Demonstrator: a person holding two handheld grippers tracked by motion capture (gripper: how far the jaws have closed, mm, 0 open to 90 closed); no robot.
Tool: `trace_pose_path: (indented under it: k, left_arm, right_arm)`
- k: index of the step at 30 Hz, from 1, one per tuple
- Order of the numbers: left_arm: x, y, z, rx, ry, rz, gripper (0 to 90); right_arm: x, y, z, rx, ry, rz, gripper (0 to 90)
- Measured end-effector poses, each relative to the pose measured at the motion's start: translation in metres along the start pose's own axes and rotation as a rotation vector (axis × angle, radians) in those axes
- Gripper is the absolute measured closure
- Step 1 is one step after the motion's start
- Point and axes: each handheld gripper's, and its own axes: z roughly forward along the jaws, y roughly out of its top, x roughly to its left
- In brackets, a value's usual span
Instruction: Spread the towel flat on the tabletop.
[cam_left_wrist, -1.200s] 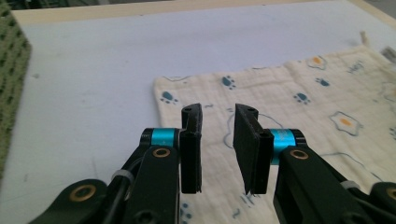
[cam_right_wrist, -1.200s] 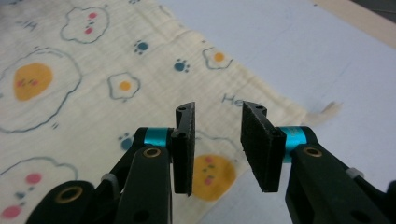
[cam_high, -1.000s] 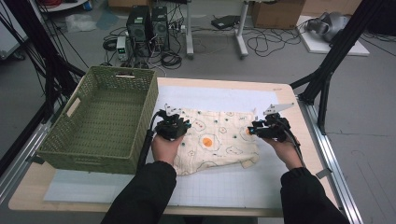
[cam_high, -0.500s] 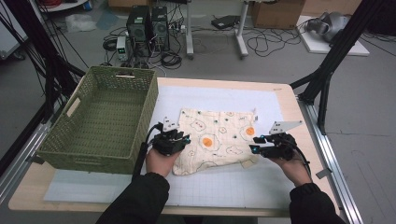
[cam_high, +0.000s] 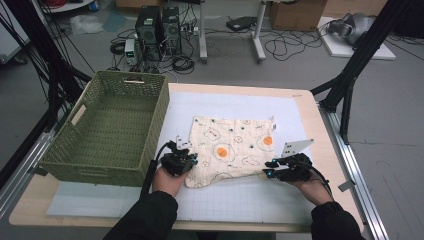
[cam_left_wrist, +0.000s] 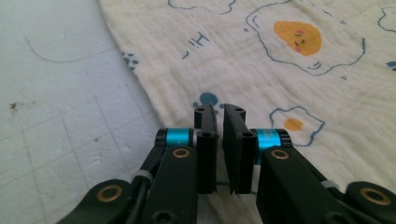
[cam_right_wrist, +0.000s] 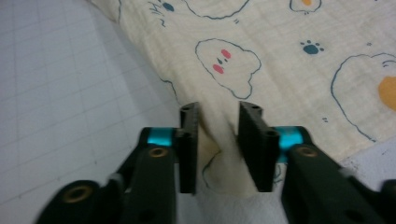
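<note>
A cream cloth (cam_high: 232, 145) printed with fried eggs and clouds lies spread on the white mat. My left gripper (cam_high: 190, 159) is at its near left corner. In the left gripper view the jaws (cam_left_wrist: 219, 112) have just been closing and stand almost together, pinching the edge of the cloth (cam_left_wrist: 289, 70). My right gripper (cam_high: 268, 168) is at the near right corner. Its jaws (cam_right_wrist: 218, 109) have also just been closing, and a raised fold of the cloth (cam_right_wrist: 280, 56) is squeezed between them.
A green woven basket (cam_high: 160, 115) stands at the left, close beside my left hand. The white grid mat (cam_high: 240, 105) covers the wooden table (cam_high: 320, 135). Black frame legs rise at both sides, and computers and cables lie on the floor beyond.
Both hands have drawn back from the middle of the cloth to its near edge and sunk lower. The jaws of both grippers have closed on the cloth.
</note>
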Motion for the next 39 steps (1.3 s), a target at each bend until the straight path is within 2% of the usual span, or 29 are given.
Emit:
trace_pose_path:
  k: [3,9,12,14,17,18,19,21,25,30,39]
  left_arm:
    - [0.0,0.001,0.002,-0.008,0.014,0.007,89.1]
    - [0.003,0.007,0.01,-0.026,0.063,-0.003,89.4]
    - [0.006,0.008,0.013,-0.036,0.079,-0.026,89.4]
    - [0.008,0.008,0.014,-0.044,0.095,-0.023,89.6]
    - [0.008,0.008,0.014,-0.046,0.095,-0.02,89.5]
    - [0.008,0.008,0.014,-0.043,0.096,-0.008,89.4]
    - [0.008,0.008,0.013,-0.043,0.096,-0.015,89.0]
    - [0.008,0.008,0.011,-0.049,0.084,-0.018,86.3]
    - [0.008,0.009,0.003,-0.069,0.056,-0.022,83.7]
    - [0.006,0.01,-0.01,-0.093,0.013,-0.022,80.2]
    - [0.001,0.005,-0.027,-0.103,-0.014,-0.004,75.9]
  right_arm:
    - [-0.005,0.002,0.003,0.012,0.015,0.003,86.4]
    - [-0.019,0.011,0.008,0.014,-0.002,0.051,86.9]
    - [-0.026,0.014,0.015,0.032,-0.018,0.072,86.9]
    - [-0.03,0.014,0.021,0.044,-0.027,0.086,86.9]
    - [-0.036,0.012,0.025,0.037,-0.021,0.111,86.5]
    - [-0.035,0.012,0.025,0.04,-0.024,0.109,86.2]
    - [-0.034,0.013,0.025,0.042,-0.032,0.097,85.4]
    - [-0.032,0.013,0.023,0.042,-0.039,0.087,82.6]
    - [-0.029,0.014,0.015,0.008,-0.043,0.085,77.8]
    - [-0.02,0.015,0.002,-0.037,-0.057,0.068,76.9]
    - [-0.005,0.015,-0.018,-0.089,-0.062,0.024,77.0]
